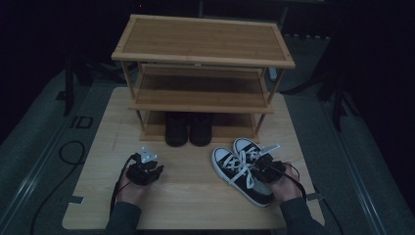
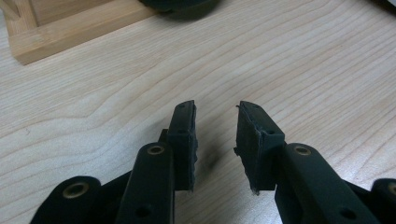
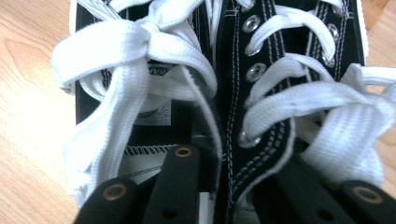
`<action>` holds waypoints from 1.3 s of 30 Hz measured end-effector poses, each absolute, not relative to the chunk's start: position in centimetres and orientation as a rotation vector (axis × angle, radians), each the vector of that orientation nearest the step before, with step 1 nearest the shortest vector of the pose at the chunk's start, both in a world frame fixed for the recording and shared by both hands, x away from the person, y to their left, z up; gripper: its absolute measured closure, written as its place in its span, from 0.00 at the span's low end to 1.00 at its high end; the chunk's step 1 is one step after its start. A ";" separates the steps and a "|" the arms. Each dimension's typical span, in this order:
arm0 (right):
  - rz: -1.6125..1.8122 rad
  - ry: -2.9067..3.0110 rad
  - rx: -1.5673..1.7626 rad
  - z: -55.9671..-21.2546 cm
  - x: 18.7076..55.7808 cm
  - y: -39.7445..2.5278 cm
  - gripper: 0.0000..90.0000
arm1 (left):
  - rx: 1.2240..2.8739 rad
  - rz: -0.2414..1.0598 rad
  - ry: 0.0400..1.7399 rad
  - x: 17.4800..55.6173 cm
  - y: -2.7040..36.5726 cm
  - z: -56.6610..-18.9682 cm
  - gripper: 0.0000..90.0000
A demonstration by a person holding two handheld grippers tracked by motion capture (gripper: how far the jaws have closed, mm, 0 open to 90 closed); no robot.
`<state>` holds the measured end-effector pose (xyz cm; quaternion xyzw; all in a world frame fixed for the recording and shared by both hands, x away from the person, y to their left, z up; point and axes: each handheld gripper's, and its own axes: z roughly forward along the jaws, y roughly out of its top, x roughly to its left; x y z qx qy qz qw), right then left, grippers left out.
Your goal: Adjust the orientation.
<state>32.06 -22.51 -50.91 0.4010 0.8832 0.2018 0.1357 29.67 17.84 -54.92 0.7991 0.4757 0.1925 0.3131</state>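
A pair of black canvas sneakers (image 1: 243, 169) with white laces lies side by side on the wooden table (image 1: 195, 198), right of centre. My right gripper (image 1: 266, 166) is at their heel end. In the right gripper view, one jaw of my right gripper (image 3: 229, 154) sits inside each shoe's opening, and the shoes' two inner walls (image 3: 229, 116) are pinched between them. The jaw tips are hidden by canvas and laces. My left gripper (image 1: 149, 169) rests low over bare table at front left. In its own view the left gripper (image 2: 215, 121) is open and holds nothing.
A three-tier bamboo shoe rack (image 1: 203, 39) stands at the back of the table. A pair of black boots (image 1: 188, 128) sits on its bottom shelf. The rack's base (image 2: 70, 32) lies ahead of the left gripper. Cables trail off the table's front corners.
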 end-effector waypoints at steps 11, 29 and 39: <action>0.642 2.600 1.100 -50.7 32.3 -23.8 0.95 | 2.090 0.518 1.267 29.5 18.3 -55.1 0.75; 0.690 2.608 1.032 -48.9 32.5 -26.2 0.95 | 2.125 0.509 1.245 29.7 17.8 -56.3 0.73; 0.691 2.607 1.003 -47.9 33.0 -26.5 0.95 | 2.105 0.497 1.248 29.8 18.1 -56.4 0.73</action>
